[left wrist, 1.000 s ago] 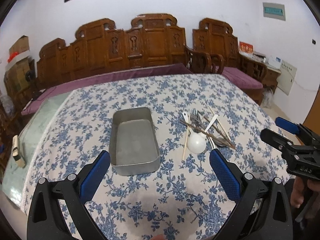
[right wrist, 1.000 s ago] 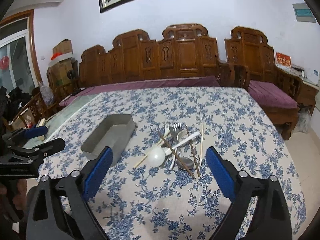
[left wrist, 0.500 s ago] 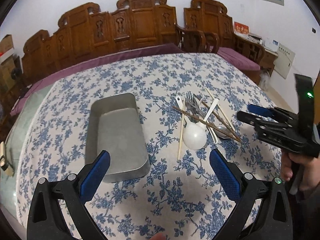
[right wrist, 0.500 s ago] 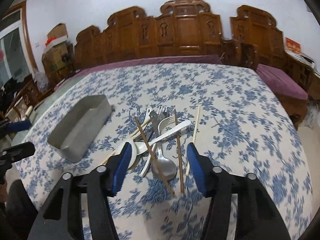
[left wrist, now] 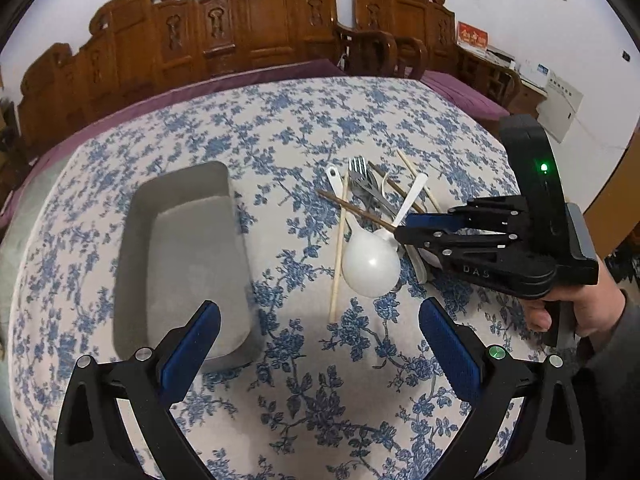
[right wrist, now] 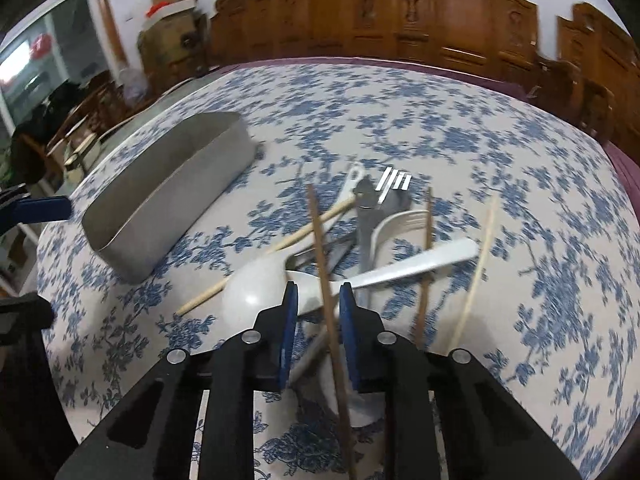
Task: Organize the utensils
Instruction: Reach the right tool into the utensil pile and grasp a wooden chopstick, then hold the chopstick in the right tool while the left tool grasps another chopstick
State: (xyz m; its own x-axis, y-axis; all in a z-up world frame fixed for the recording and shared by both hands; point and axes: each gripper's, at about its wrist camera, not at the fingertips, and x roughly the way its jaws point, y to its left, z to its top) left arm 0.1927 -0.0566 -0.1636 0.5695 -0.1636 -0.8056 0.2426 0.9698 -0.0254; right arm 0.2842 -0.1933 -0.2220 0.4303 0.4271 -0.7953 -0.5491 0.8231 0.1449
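Observation:
A pile of utensils lies on the floral tablecloth: a large white spoon (left wrist: pixel 370 266) (right wrist: pixel 256 286), a metal fork (left wrist: pixel 358 172) (right wrist: pixel 394 182), dark chopsticks (right wrist: pixel 320 248) and pale chopsticks (left wrist: pixel 338 264) (right wrist: pixel 478 264). An empty metal tray (left wrist: pixel 180 256) (right wrist: pixel 168 196) stands left of the pile. My right gripper (right wrist: pixel 318 304) (left wrist: pixel 402 232) is low over the pile, its jaws narrowed around a dark chopstick and the white spoon's handle, with a small gap left on each side. My left gripper (left wrist: pixel 320 340) is wide open and empty, above the cloth in front of the tray.
The round table (left wrist: pixel 280 120) carries a blue floral cloth. Carved wooden benches (left wrist: pixel 248 32) with purple cushions stand behind it. Boxes and clutter (right wrist: pixel 172 8) stand at the far left in the right wrist view.
My right gripper has dropped onto the utensil pile and its jaws have narrowed from wide open to nearly shut. My left gripper has moved closer and tilted down toward the table.

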